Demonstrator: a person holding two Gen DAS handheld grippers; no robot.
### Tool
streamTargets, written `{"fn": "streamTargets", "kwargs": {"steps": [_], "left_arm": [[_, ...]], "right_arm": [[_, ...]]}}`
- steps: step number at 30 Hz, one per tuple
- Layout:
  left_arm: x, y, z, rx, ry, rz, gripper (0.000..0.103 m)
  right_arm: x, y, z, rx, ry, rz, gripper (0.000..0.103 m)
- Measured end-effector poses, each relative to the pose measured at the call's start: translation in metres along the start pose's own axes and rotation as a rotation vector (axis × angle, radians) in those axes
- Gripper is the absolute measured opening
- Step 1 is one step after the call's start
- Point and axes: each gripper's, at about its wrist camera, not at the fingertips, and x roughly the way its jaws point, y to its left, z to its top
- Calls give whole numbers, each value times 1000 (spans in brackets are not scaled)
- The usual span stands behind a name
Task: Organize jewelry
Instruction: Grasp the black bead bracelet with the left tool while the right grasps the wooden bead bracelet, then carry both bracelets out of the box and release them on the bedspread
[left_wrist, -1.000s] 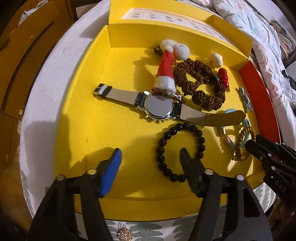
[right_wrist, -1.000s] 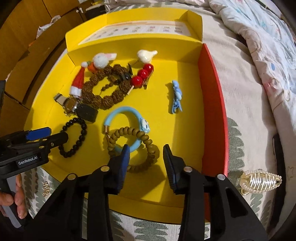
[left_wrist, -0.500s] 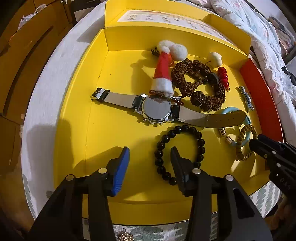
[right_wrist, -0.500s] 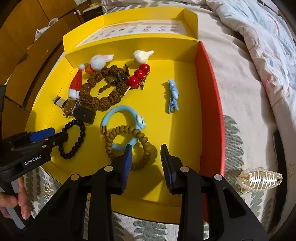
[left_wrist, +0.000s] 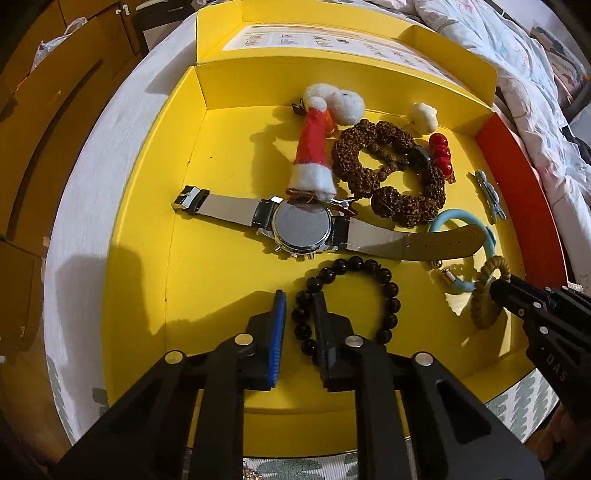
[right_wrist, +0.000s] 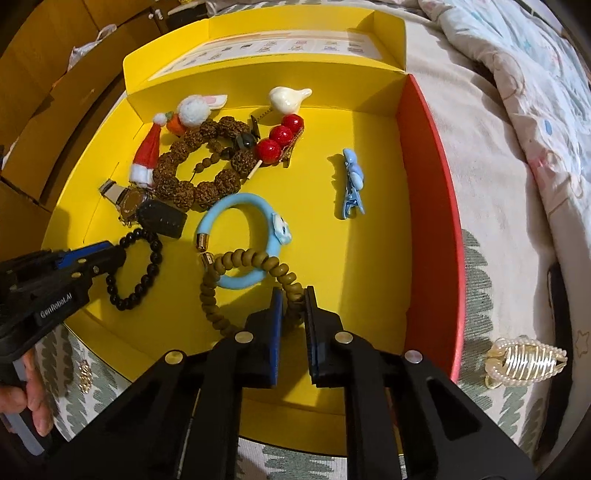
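Observation:
An open yellow box (left_wrist: 221, 258) holds the jewelry. My left gripper (left_wrist: 300, 299) points down into its near side. Its jaws are closing on the left arc of a black bead bracelet (left_wrist: 391, 295), and the pads press the beads. The rest of the loop lies on the box floor. In the right wrist view my right gripper (right_wrist: 293, 295) has its jaws closing on an olive-brown bead bracelet (right_wrist: 229, 262), pinching the strand. That loop is pulled long and drapes over a light blue bangle (right_wrist: 225, 214). The left gripper (right_wrist: 110, 258) shows at the box's left.
A wristwatch (left_wrist: 301, 229) lies across the middle, just beyond the black bracelet. A Santa-hat clip (left_wrist: 312, 147), a rough brown bead bracelet (left_wrist: 369, 147) and a red-bead pin (right_wrist: 280, 140) crowd the back. A blue clip (right_wrist: 352, 184) lies near the red wall (right_wrist: 432, 184). A pearl hair claw (right_wrist: 524, 363) rests outside on the cloth.
Both pairs of jaws have narrowed from wide apart to a pinch. The left took hold of the black bracelet, and the right took the olive bracelet, whose loop is now stretched.

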Motion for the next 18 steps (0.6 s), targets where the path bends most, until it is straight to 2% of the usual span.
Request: {"fn": "streamTargets", "kwargs": {"steps": [6, 13, 18], "left_arm": [[-1, 3, 1, -16, -3, -13, 10], [-4, 14, 3, -61, 4, -70, 10], [-16, 15, 4, -67, -25, -89, 10]], "right_arm": [[0, -1, -1, 8, 0, 8, 12], [-11, -13, 2, 46, -22, 75, 11], [-20, -19, 5, 61, -40, 98, 11]]}}
